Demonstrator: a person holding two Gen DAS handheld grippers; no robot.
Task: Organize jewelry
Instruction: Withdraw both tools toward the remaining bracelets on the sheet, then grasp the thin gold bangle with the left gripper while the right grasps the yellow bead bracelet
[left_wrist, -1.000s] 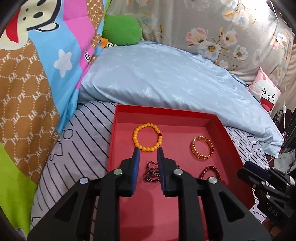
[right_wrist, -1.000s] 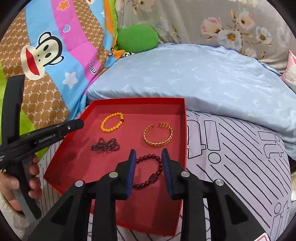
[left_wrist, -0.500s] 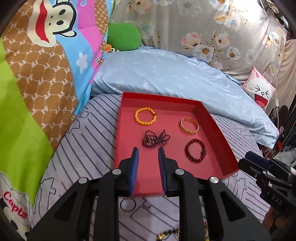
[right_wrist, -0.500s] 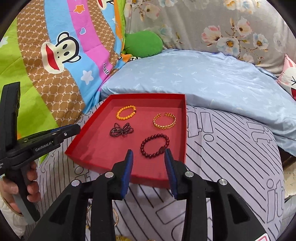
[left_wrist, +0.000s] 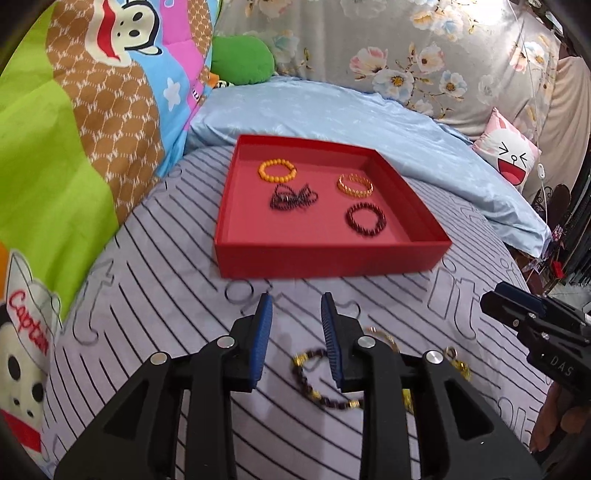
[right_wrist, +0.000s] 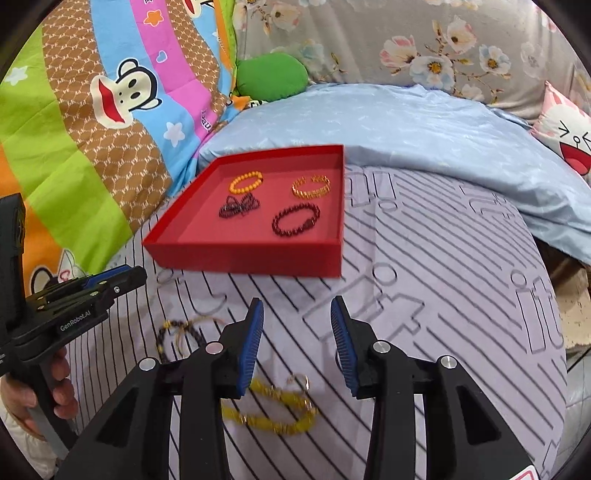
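Red tray (left_wrist: 332, 262) on the striped sheet (left_wrist: 155, 295), holding four bracelets: orange beads (left_wrist: 277, 170), gold band (left_wrist: 355, 185), dark tangle (left_wrist: 293, 197), dark red beads (left_wrist: 365, 219). Left gripper (left_wrist: 296, 317) apart, just been opening, nothing between, short of the tray; a dark-and-gold strand (left_wrist: 314, 384) loose beneath. Right gripper (right_wrist: 297, 317) likewise apart, just been opening, empty, a yellow strand (right_wrist: 273, 410) under it. Blue pillow (left_wrist: 332, 114) behind the tray, monkey quilt (left_wrist: 92, 110) beside.
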